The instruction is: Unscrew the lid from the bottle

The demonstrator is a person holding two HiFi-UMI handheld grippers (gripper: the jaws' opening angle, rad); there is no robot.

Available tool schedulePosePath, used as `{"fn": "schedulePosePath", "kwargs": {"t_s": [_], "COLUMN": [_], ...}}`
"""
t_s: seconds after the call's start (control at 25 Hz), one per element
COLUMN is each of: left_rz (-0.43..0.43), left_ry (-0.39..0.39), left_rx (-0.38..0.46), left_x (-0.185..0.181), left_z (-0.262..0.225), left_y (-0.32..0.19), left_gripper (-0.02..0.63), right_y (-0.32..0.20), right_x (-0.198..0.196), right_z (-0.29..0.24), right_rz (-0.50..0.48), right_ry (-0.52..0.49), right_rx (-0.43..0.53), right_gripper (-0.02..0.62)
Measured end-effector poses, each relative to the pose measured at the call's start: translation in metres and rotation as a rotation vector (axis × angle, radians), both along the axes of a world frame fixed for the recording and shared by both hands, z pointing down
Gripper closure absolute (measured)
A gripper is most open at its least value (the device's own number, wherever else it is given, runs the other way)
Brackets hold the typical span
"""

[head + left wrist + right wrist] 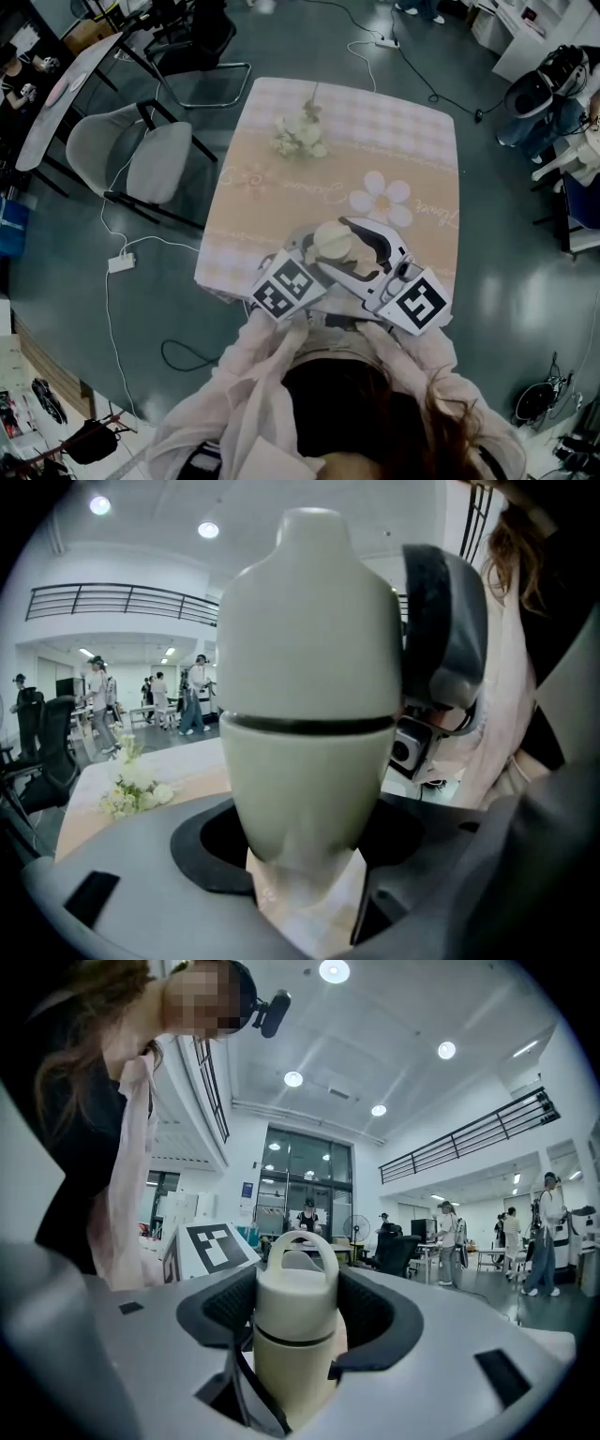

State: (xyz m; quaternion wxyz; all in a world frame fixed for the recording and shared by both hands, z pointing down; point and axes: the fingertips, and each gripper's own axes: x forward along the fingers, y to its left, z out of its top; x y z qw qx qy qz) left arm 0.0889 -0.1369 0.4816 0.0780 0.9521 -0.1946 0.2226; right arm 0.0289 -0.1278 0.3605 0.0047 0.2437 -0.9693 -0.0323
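Pastel checked cloth covers the bench (281,225). Over its near edge the cream bottle (309,761) is upright, its body clenched in the left claw (305,841). The right claw (300,1314) grasps the loop-handled lid (296,1283), still on.

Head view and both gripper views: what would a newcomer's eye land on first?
The cream bottle, held over the near edge of the table: the left tool clamps its body, the right tool its loop-handled lid. Beyond it, white flowers lie toward the far end.
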Motion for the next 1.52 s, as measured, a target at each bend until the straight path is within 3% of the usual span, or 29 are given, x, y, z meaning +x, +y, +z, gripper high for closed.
{"fn": "schedulePosePath", "kwargs": {"t_s": [0.28, 0.72, 1.2, 1.36, 1.52], "left_rz": [0.123, 0.336, 0.569, 0.603, 0.541], "left_ry": [-0.012, -0.022, 0.007, 0.002, 0.009], "left_rx": [-0.008, -0.004, -0.048, -0.041, -0.022], "left_x": [0.002, 0.002, 0.006, 0.006, 0.006], "left_z": [-0.003, -0.010, -0.016, -0.016, -0.018], "left_y": [0.015, 0.036, 0.073, 0.078, 0.067], "left_gripper": [0.290, 0.290, 0.290, 0.290, 0.290], "right_y": [0.007, 0.024, 0.047, 0.053, 0.046], "right_x": [0.003, 0.000, 0.006, 0.007, 0.008], "right_z": [-0.004, -0.010, -0.012, -0.012, -0.017], "right_rz": [-0.095, -0.272, -0.543, -0.592, -0.539], "right_ry": [-0.024, -0.012, -0.048, -0.058, -0.071], "right_rx": [-0.056, -0.044, -0.096, -0.096, -0.069], "right_gripper": [0.308, 0.308, 0.308, 0.308, 0.304]}}
